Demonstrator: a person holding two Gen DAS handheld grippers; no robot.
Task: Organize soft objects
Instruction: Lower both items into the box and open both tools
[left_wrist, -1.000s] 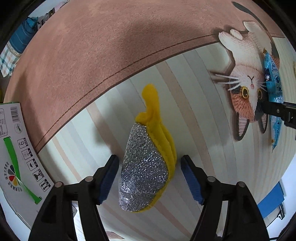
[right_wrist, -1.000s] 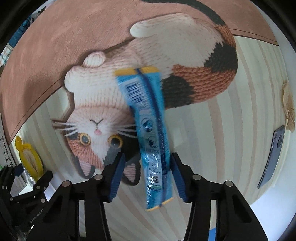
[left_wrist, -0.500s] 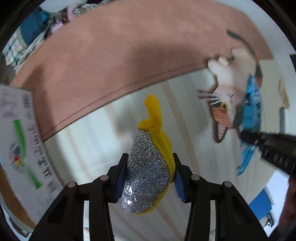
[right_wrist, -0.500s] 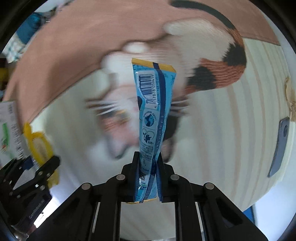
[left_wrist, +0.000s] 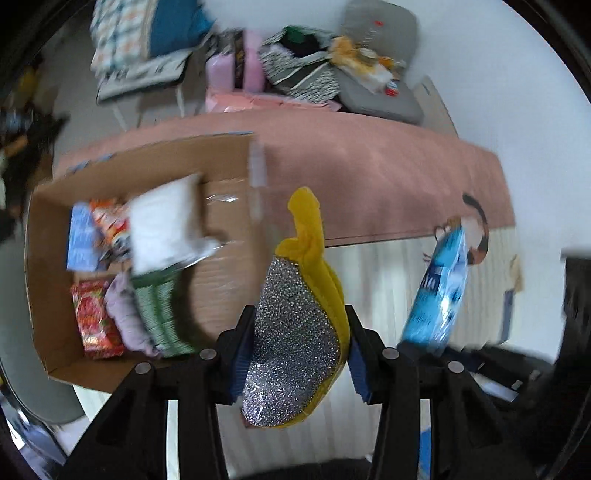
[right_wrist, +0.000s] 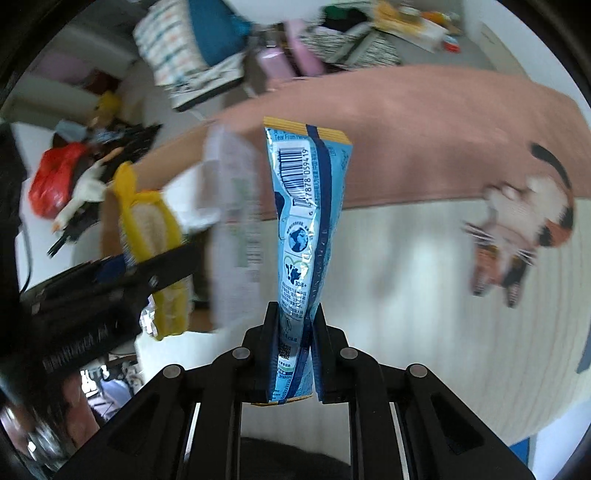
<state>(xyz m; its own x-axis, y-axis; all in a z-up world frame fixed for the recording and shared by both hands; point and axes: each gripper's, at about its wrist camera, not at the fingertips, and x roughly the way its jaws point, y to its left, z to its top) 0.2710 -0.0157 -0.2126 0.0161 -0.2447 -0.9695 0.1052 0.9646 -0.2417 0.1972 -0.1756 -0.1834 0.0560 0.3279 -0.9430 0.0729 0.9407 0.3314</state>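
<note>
From the left wrist view, the left claw (left_wrist: 301, 363) is squeezing shut on the yellow sponge (left_wrist: 295, 339) with the sparkly silver side. The sponge is hanging up in the air, clear of the striped mat (left_wrist: 373, 288). The open cardboard box (left_wrist: 48, 266) is sitting down to the left, with some packets and soft things already lying in it. The blue packet (left_wrist: 439, 295) is showing off to the right, and the picture is blurry.

From the right wrist view, the right claw (right_wrist: 293, 350) is pinching tight on the bottom end of the blue packet (right_wrist: 304, 229), which is standing up tall from the jaws. The cat picture (right_wrist: 517, 236) on the mat is lying well off to the right. The other claw with its sponge is showing on the left, near the box.

I think both things are going to the box. To do it well, each claw should be keeping its squeeze firm until it is right over the box, then be letting go low, one at a time, so nothing is bouncing out.
</note>
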